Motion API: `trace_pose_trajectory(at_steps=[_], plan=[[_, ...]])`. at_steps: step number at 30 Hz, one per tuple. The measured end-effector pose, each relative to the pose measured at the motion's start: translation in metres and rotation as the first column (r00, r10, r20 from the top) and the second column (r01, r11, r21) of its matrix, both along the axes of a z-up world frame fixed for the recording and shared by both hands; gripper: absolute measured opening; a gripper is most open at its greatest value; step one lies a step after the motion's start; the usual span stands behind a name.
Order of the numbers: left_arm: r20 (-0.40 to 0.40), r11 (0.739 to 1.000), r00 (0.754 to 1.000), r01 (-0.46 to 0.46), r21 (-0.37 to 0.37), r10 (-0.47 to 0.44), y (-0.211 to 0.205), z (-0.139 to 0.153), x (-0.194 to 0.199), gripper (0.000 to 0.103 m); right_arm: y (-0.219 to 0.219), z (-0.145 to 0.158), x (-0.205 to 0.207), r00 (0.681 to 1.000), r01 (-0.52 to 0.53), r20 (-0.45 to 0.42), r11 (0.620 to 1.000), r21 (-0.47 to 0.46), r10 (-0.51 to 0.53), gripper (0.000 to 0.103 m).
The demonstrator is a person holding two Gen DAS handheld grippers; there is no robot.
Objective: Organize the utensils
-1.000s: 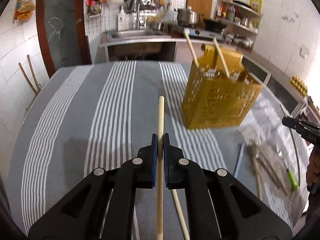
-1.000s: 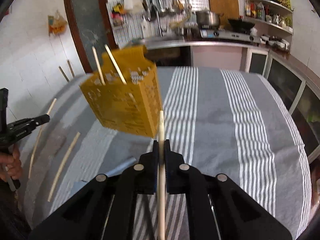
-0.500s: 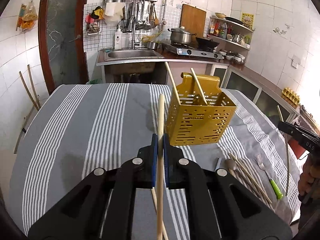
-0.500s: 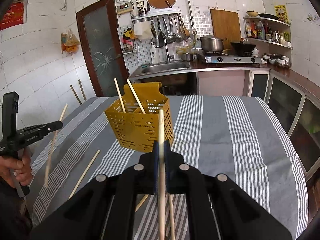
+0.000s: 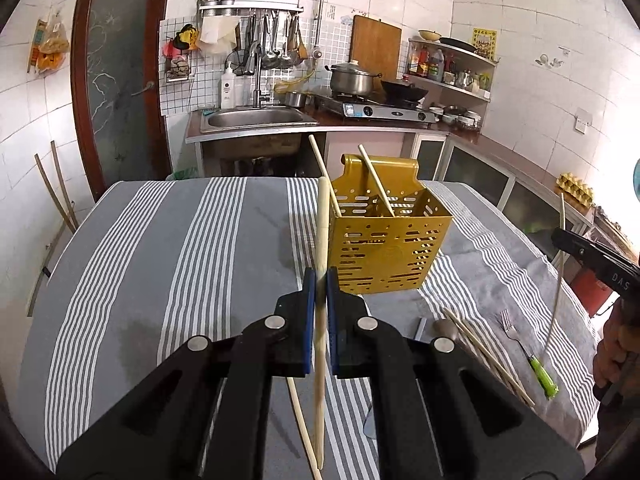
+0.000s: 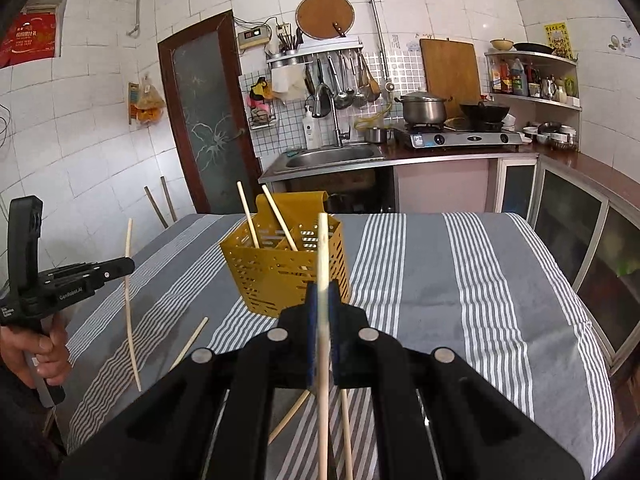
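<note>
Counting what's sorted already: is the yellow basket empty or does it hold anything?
Not empty. The yellow basket stands upright on the table with two chopsticks leaning inside it, tips poking above its rim.

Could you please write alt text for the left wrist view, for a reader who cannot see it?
The left tongs are shut on a wooden chopstick, raised above a striped tablecloth. Just beyond stands a yellow holder with two chopsticks in it; a fork lies to the right.
</note>
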State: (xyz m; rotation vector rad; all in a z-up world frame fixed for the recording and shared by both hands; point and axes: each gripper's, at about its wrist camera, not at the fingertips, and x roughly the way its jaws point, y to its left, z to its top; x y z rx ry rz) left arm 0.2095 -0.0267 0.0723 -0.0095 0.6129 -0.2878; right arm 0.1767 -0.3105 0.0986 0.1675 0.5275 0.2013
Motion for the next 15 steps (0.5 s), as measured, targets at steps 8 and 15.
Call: trace_pose_trajectory(at_steps=[8, 15], plan=[[0.038, 1.000, 0.999, 0.023, -0.012, -0.023, -0.009, 0.015, 0.003, 0.004, 0.006, 0.011, 0.007, 0.999, 0.006, 0.036, 1.000, -0.020, -0.006, 0.006], [0.097, 1.000, 0.995, 0.030, -0.010, -0.029, -0.017, 0.041, 0.012, 0.004, 0.008, 0.036, 0.015, 0.995, 0.011, 0.102, 0.999, -0.048, -0.006, 0.006]])
